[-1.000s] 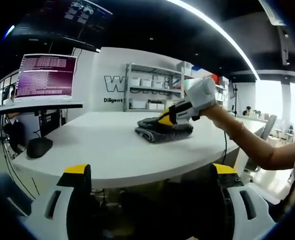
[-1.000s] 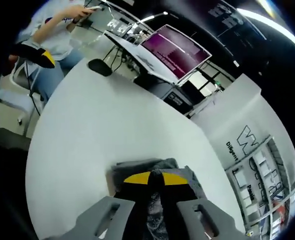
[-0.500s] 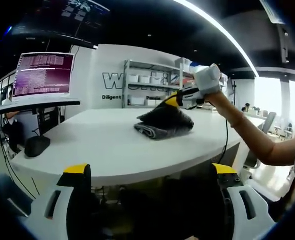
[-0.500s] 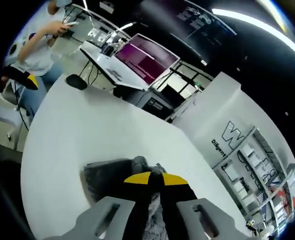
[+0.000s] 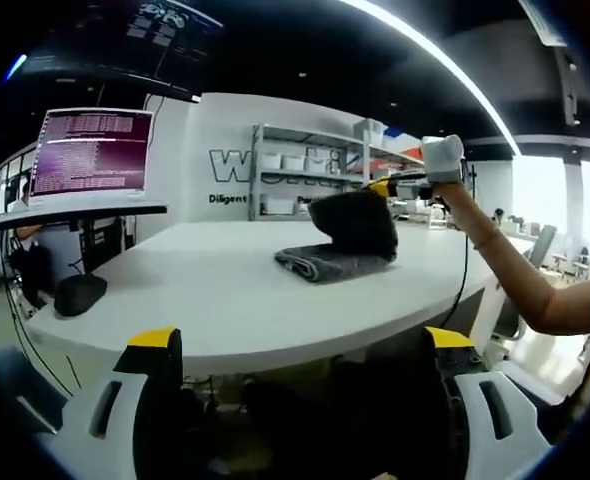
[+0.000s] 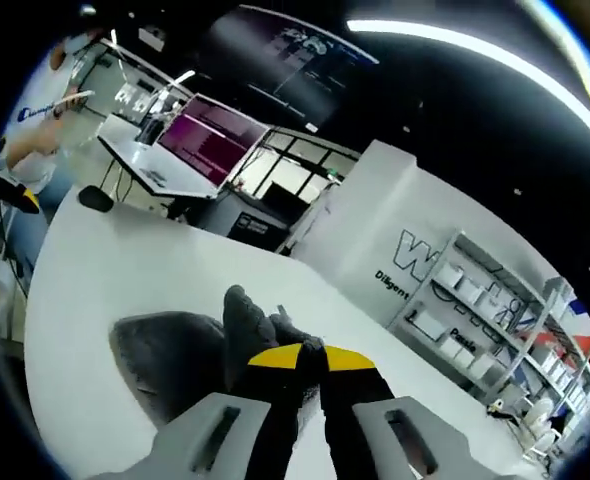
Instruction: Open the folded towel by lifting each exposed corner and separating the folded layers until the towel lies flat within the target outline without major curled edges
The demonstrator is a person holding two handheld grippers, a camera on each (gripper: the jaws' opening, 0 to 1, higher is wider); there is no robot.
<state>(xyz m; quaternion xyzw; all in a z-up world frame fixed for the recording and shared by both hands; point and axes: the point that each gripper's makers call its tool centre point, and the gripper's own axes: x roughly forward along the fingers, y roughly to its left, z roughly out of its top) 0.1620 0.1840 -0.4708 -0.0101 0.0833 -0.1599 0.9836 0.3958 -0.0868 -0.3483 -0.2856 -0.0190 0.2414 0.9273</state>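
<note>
Right gripper (image 6: pixel 310 352) w/ fingers pinched on a corner of the dark towel (image 5: pixel 340 240), top layer lifted off white surface (image 5: pixel 225 300); rest lies folded. Left gripper (image 5: pixel 300 345) fingers wide, holding nothing, short of surface edge.

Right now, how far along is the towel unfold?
Done: the right hand-held gripper has pinched a corner of the dark towel and holds its top layer up off the white table. In hand: peeling that layer open. Left: the rest lies folded on the table; the left hand-held gripper hangs open off the table's near edge, idle.
</note>
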